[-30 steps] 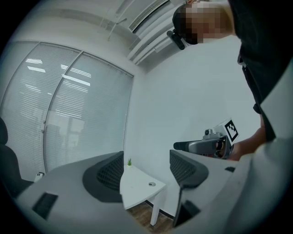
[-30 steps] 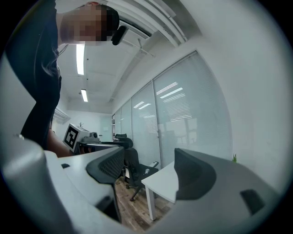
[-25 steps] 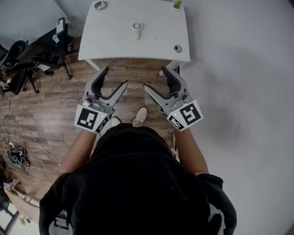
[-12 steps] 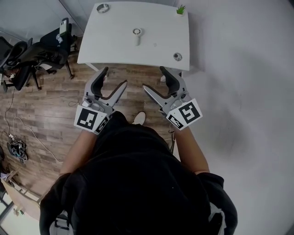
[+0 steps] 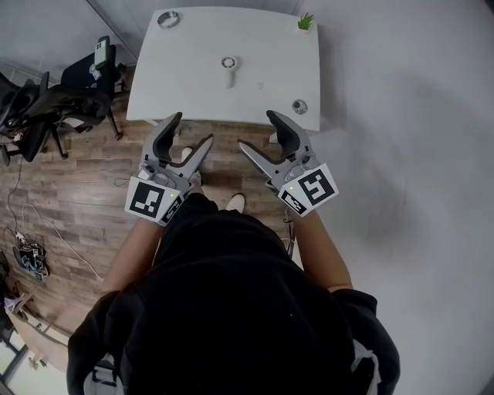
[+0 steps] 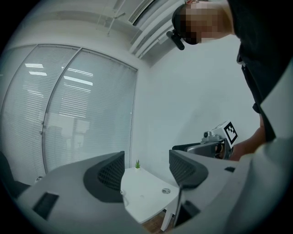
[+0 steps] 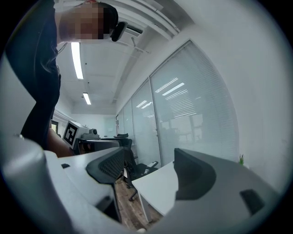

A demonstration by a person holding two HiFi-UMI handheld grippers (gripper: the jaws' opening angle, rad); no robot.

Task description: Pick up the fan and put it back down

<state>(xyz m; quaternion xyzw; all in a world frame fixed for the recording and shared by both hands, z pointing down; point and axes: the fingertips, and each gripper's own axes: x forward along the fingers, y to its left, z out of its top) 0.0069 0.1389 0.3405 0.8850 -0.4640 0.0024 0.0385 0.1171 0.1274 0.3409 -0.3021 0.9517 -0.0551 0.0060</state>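
The handheld fan (image 5: 228,68) lies flat near the middle of the white table (image 5: 266,46), touched by neither gripper. Both grippers are held level short of the table's near edge, over the wooden floor (image 5: 85,185). The left gripper (image 5: 193,128) has its fingers spread wide with nothing between them; past them only the table shows. The right gripper (image 5: 255,129) is likewise wide open and empty. A small potted plant (image 5: 306,21) stands at the table's far right corner.

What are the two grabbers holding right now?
Nothing. The left gripper and right gripper both have open, empty jaws; the fan lies on the white table, away from both.
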